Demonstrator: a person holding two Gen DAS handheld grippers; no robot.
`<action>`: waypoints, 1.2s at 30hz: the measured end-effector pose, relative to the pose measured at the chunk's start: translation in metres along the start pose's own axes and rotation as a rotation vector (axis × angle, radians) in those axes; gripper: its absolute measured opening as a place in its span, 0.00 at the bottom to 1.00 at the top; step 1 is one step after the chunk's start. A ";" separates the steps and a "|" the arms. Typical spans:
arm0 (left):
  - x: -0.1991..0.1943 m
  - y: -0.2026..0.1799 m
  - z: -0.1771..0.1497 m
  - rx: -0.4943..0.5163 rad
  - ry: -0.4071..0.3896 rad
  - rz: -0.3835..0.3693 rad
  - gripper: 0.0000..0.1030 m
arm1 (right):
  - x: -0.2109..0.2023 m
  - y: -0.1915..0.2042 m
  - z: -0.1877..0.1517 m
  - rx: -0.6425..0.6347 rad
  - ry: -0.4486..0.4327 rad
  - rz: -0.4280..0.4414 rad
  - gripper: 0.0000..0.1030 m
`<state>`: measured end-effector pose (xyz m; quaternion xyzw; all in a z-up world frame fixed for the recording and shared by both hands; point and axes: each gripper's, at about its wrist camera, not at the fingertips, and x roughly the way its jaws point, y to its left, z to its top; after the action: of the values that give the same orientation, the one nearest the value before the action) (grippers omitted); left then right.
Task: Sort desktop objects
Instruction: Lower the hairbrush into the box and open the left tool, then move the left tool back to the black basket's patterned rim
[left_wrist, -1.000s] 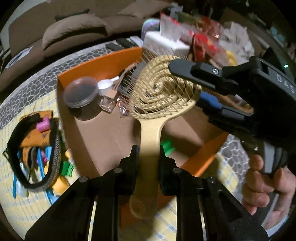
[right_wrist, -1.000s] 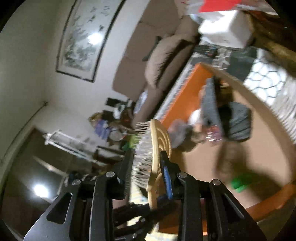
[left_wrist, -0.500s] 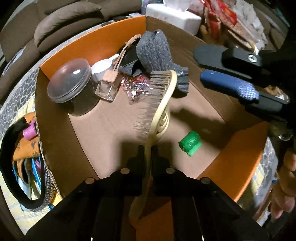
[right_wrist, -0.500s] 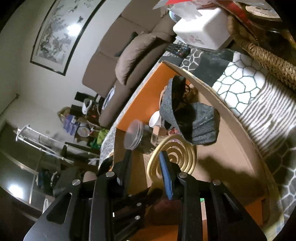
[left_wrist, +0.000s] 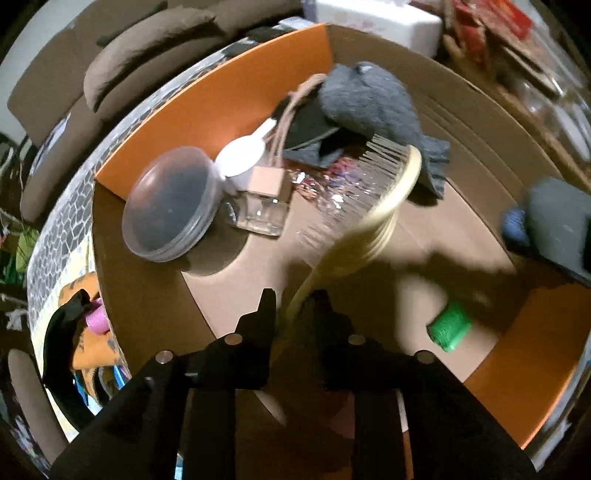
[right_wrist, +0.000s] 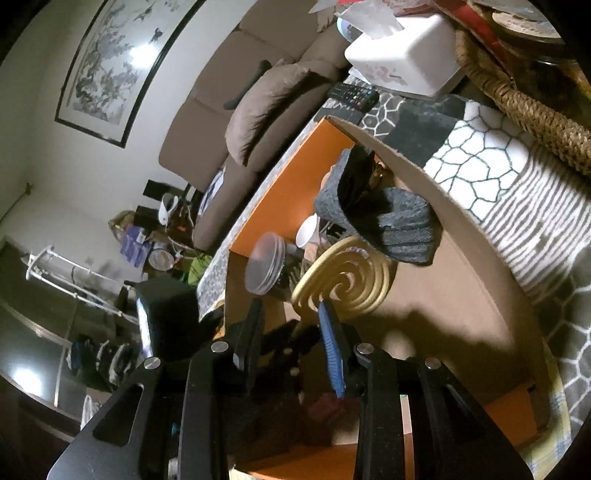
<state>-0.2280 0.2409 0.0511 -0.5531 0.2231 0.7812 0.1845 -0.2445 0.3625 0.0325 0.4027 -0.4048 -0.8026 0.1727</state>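
My left gripper is shut on the handle of a cream spiral hairbrush and holds it low inside the orange cardboard box, bristles turned left. The brush head also shows in the right wrist view. My right gripper is open and empty, above the box's near side, apart from the brush. In the box lie a lidded round jar, a small glass bottle, a white scoop, a grey sock and a green roll.
A black-rimmed pouch with colourful clips lies left of the box. A white tissue box, a remote and a wicker basket stand behind it on the patterned cloth. A brown sofa is beyond.
My right gripper let go of the brush head and drew back. My left gripper turned the brush on edge and lowered it into the box.
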 end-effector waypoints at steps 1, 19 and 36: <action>0.001 0.003 0.002 -0.018 0.004 -0.010 0.24 | -0.001 0.000 0.000 0.001 -0.002 -0.001 0.32; -0.088 0.083 -0.050 -0.259 -0.213 -0.183 0.62 | -0.005 0.026 -0.006 -0.091 -0.002 -0.081 0.80; -0.118 0.161 -0.172 -0.422 -0.321 -0.150 0.96 | 0.021 0.091 -0.039 -0.278 0.064 -0.136 1.00</action>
<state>-0.1419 0.0065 0.1361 -0.4633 -0.0184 0.8723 0.1554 -0.2309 0.2740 0.0797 0.4265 -0.2560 -0.8476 0.1848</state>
